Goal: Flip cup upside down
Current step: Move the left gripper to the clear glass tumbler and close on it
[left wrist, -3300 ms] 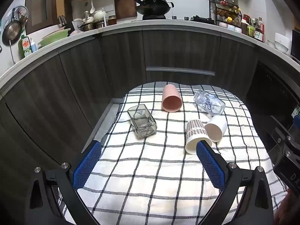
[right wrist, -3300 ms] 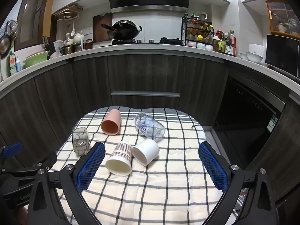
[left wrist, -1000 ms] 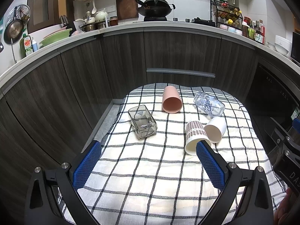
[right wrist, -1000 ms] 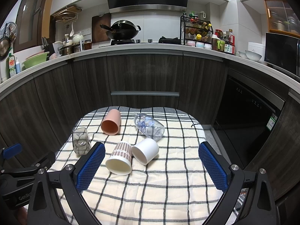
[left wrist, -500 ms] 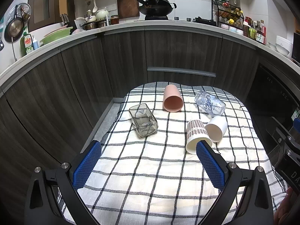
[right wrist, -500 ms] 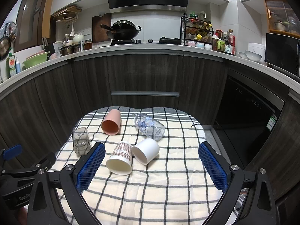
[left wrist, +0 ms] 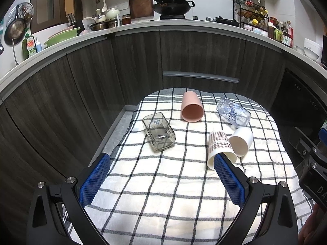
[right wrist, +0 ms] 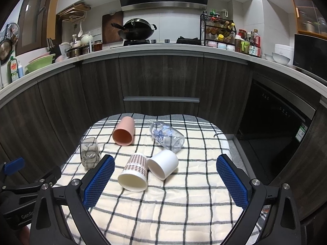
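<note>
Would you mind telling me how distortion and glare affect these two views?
Left wrist view: fisheye bends the countertop into an arch; corners vignette black; the square glass stays sharp. Right wrist view: same bowing; the printed clear glass shows mild highlights, no blown glare.

Checked cloth [left wrist: 163, 194] below counter [right wrist: 163, 48] bearing wok [right wrist: 139, 30].

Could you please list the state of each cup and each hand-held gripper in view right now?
Pink cup: on its side.
Printed glass: on its side.
Checked cup: on its side, touching white cup.
White cup: on its side.
Square glass: on its side.
Left hand-held gripper: open, empty.
Right hand-held gripper: open, empty.
</note>
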`<state>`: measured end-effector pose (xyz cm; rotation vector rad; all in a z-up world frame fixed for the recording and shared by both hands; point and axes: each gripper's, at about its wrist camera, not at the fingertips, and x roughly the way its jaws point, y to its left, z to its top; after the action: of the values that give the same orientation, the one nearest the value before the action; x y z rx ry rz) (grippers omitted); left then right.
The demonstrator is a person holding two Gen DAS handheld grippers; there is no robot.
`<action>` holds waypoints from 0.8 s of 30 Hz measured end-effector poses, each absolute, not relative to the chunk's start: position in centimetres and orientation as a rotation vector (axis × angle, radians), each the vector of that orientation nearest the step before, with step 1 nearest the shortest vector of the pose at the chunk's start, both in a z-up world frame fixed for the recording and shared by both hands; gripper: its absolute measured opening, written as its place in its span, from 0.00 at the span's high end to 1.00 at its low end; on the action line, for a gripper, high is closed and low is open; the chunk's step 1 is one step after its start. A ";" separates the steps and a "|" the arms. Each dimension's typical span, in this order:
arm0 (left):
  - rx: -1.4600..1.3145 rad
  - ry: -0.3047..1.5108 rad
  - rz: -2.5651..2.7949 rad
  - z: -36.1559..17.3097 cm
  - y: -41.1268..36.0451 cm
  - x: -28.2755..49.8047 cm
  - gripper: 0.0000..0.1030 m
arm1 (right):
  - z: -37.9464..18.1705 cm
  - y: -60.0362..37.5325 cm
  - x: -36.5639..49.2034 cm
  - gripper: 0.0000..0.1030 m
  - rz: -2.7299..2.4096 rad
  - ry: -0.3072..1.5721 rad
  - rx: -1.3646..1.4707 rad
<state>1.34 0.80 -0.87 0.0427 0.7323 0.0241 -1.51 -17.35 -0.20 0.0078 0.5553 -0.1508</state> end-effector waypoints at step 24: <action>0.015 0.803 0.141 -7.4 1.3 14.8 0.00 | -3.1 -17.3 8.9 0.03 -0.171 0.592 -0.028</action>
<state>14.77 1.25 -7.39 0.0146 0.8034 0.1410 8.87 -17.34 -3.06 -0.0278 0.5917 -0.1714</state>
